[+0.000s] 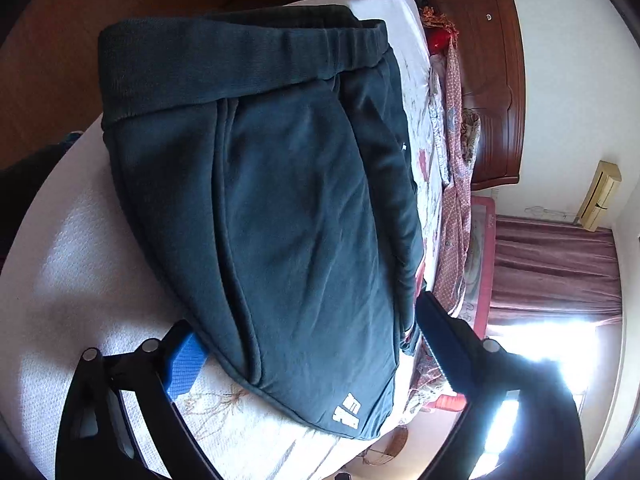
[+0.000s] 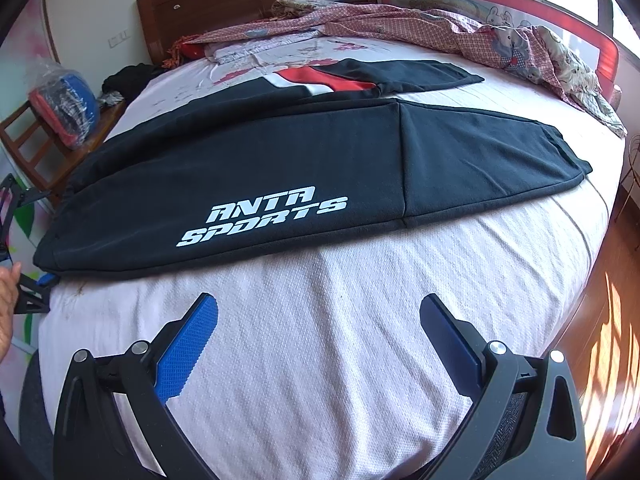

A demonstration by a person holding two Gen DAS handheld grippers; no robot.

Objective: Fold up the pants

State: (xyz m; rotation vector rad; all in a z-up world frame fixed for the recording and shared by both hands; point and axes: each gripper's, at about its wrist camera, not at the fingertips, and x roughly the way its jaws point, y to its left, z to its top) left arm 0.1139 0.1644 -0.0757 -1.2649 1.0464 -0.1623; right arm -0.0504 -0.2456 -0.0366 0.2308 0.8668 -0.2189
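**Pants lie folded lengthwise on a bed, both grippers spread**

Pants point(image 2: 256, 168), dark teal-black with a white "ANTA SPORTS" print, lie flat across a pale textured bedsheet point(image 2: 340, 320). In the left wrist view their waistband point(image 1: 240, 52) fills the far end, and the printed lettering near the bottom is too small and skewed to read. The far leg ends are cut off by the pants' own bulk in that view.

The left gripper point(image 1: 308, 336) stands wide open, one blue pad point(image 1: 184, 364) on each side of the pants' near edge; whether either pad touches the cloth cannot be told. In the right wrist view only a sliver of it shows at the left border, beside part of a hand point(image 2: 6, 312).

The right gripper point(image 2: 320, 320) hovers with its jaws spread over bare sheet, apart from the pants.

Behind the pants lies a black garment with red and white panels point(image 2: 340, 76), partly hidden by them. Further back sit a crumpled checked quilt point(image 2: 440, 28), a wooden headboard point(image 2: 256, 4) and a red bed rail point(image 2: 600, 56).
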